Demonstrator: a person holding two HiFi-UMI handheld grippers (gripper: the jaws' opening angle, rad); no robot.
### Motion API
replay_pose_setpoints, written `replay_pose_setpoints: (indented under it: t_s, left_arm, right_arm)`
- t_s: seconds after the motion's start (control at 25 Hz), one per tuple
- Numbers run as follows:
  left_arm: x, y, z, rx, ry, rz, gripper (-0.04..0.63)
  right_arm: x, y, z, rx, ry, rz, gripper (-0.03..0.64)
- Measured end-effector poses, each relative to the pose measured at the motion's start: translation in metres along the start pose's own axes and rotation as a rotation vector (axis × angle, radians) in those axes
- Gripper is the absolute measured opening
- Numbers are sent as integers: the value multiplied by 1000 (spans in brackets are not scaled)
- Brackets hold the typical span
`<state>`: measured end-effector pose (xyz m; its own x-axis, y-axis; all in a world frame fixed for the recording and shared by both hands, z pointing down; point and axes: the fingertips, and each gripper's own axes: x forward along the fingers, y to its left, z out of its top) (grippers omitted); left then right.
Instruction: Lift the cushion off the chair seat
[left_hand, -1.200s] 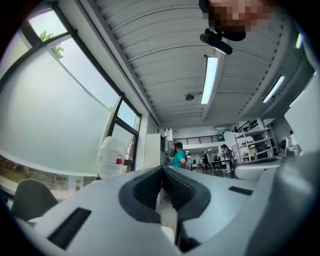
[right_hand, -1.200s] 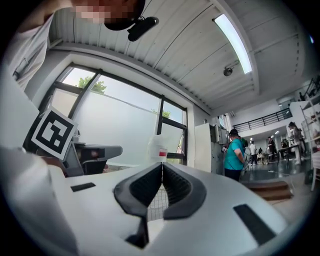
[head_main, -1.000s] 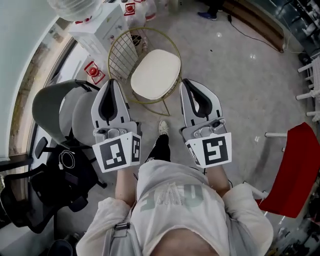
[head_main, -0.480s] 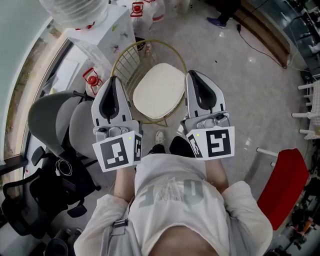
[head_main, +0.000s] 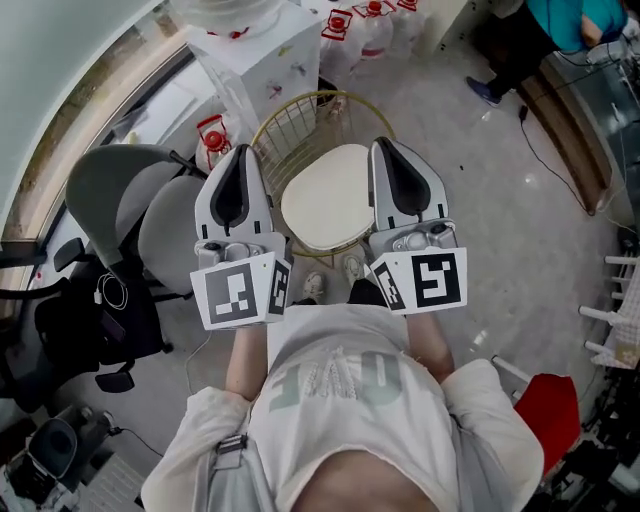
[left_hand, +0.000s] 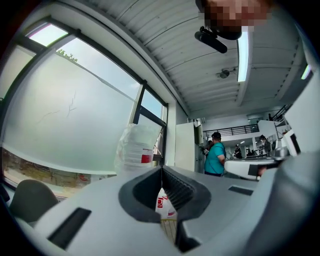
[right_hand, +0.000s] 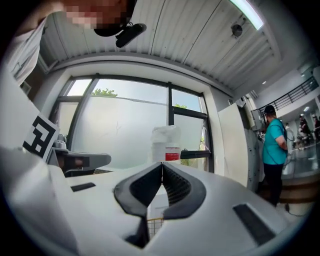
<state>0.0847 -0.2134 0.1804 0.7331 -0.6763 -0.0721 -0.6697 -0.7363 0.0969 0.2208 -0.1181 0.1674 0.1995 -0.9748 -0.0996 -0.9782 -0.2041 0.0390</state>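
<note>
A cream round cushion (head_main: 325, 196) lies on the seat of a gold wire chair (head_main: 287, 127) in the head view. My left gripper (head_main: 239, 149) hovers level over the chair's left side, shut and empty. At the cushion's right edge my right gripper (head_main: 386, 143) is held the same way, also shut with nothing in it. In the left gripper view the left gripper (left_hand: 161, 168) shows its jaws meeting, a bit of wire chair (left_hand: 168, 228) below them. The right gripper view shows the right gripper (right_hand: 162, 164) with its jaws closed tip to tip.
Grey office chairs (head_main: 125, 205) and a black chair (head_main: 75, 330) stand at the left. A white cabinet (head_main: 265, 55) and red-capped bags (head_main: 212, 138) sit behind the wire chair. A red chair (head_main: 545, 412) is at lower right. A person in teal (head_main: 590, 20) stands far right.
The person has stepped forward: the wire chair and cushion now lie between the two grippers instead of ahead of them. Both grippers stay shut.
</note>
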Motion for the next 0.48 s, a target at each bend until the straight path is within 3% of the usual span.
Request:
replay_pose_setpoints:
  t_s: [0.36,0.48]
  left_arm:
    - [-3,13,-22,-1,46,154,15]
    - [-4,18,-45,-47,67,163,47]
  right_arm:
    - [39,11,-24,56,60,185,18]
    - [43,14,-39,62,96,223,18]
